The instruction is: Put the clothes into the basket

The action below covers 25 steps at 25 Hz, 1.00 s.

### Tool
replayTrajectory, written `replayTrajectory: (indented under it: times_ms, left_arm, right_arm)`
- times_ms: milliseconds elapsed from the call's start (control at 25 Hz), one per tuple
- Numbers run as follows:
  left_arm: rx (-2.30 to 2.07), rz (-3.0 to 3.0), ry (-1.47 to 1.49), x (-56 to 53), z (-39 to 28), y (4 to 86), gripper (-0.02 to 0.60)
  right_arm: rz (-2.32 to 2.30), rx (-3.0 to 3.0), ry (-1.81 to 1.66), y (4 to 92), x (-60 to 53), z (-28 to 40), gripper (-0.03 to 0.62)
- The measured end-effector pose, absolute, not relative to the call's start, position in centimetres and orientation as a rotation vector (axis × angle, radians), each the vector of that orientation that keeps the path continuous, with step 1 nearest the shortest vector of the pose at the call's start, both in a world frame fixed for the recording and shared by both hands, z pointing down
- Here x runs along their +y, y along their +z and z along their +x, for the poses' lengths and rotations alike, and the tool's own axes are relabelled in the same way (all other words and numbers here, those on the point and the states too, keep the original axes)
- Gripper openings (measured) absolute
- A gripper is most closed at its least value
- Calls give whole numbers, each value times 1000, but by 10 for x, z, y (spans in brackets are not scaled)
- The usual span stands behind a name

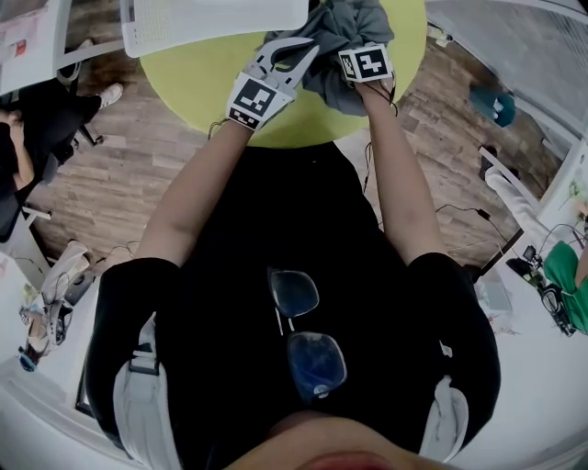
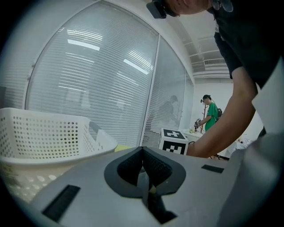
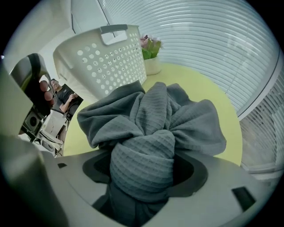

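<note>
A bunched grey garment lies on the round yellow-green table at its near right. My right gripper is shut on it. In the right gripper view a thick fold of the garment fills the gap between the jaws of my right gripper. The white perforated basket stands on the table to the left of the garment; it shows as the basket behind the cloth and the basket at the left. My left gripper hovers beside the garment, and my left gripper has its pads together with nothing between them.
A small potted plant stands on the table behind the basket. A glass wall with blinds runs past the table. A person in green stands far off, another person sits at the left. The wooden floor surrounds the table.
</note>
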<state>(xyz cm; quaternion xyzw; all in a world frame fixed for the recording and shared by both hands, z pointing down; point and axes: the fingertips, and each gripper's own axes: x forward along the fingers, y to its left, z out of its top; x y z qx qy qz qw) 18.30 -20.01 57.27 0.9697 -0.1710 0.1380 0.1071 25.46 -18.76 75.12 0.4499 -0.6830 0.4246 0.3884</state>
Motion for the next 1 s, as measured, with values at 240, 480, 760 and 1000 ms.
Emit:
replayTrajectory:
  times_ms: [240, 480, 760, 1000]
  left_arm:
    - [-467, 2862, 383, -195, 175, 561, 11]
    - [-458, 2895, 371, -191, 170, 545, 11]
    - [-434, 2940, 329, -185, 166, 523, 11]
    - [-409, 2991, 297, -181, 165, 504, 11]
  right_arm:
    - [1135, -1750, 1045, 727, -181, 249, 354]
    - [1125, -1763, 1021, 700, -179, 245, 354]
    - [1114, -1758, 959, 664, -166, 240, 354]
    - [1091, -1760, 927, 637, -153, 234, 354]
